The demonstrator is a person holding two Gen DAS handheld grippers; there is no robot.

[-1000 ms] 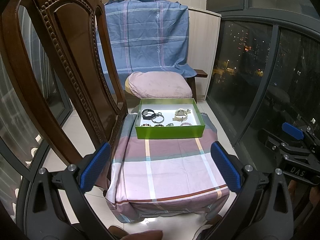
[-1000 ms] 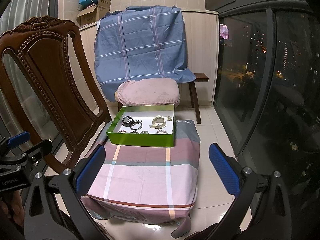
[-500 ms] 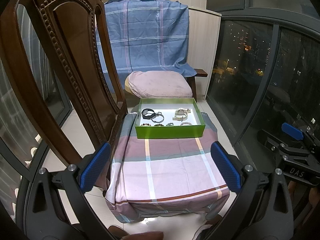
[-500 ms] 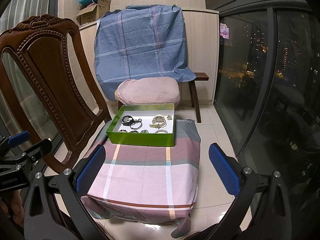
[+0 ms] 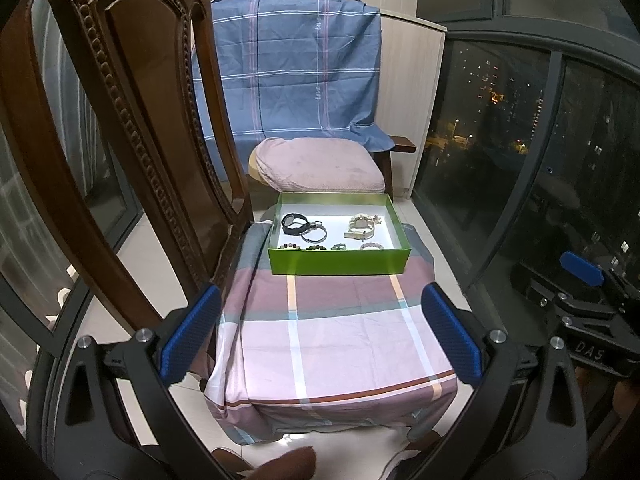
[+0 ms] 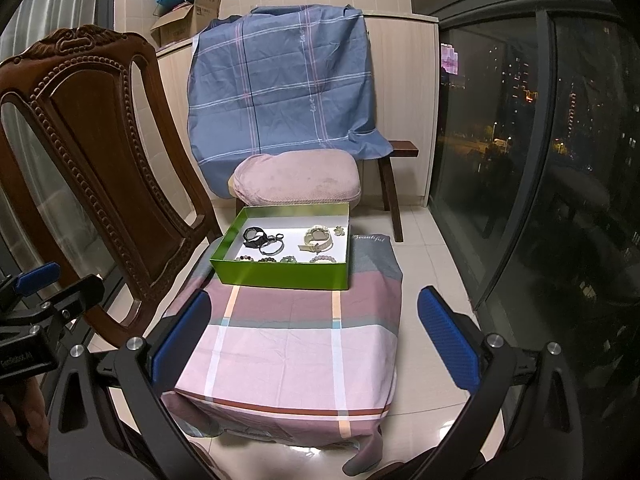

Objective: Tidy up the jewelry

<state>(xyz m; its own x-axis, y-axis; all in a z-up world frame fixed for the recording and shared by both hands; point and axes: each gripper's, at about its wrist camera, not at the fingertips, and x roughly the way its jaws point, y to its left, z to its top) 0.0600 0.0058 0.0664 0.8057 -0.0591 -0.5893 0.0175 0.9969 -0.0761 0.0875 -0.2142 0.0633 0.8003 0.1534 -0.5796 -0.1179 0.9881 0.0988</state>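
A green box (image 5: 339, 265) (image 6: 280, 276) with a white floor sits at the far end of a low table draped in a pink plaid cloth (image 5: 340, 340) (image 6: 288, 340). Inside lie a black watch (image 5: 294, 224) (image 6: 254, 237), a cream watch (image 5: 362, 226) (image 6: 318, 239), metal bangles (image 5: 314, 234) (image 6: 272, 246) and several bead bracelets (image 5: 372, 245) (image 6: 323, 258) along the near wall. My left gripper (image 5: 320, 336) hangs open over the cloth's near half, empty. My right gripper (image 6: 314, 338) is open too, also short of the box.
A carved wooden chair (image 5: 132, 140) (image 6: 100, 168) stands close on the left. Behind the box are a pink cushion (image 5: 320, 166) on a bench and a blue cloth (image 6: 284, 80). Dark glass panes (image 5: 520, 160) line the right. The other gripper (image 5: 580, 300) (image 6: 36, 308) shows at each view's edge.
Both views have shifted only slightly; the grippers stay open and the box and jewelry have not moved.
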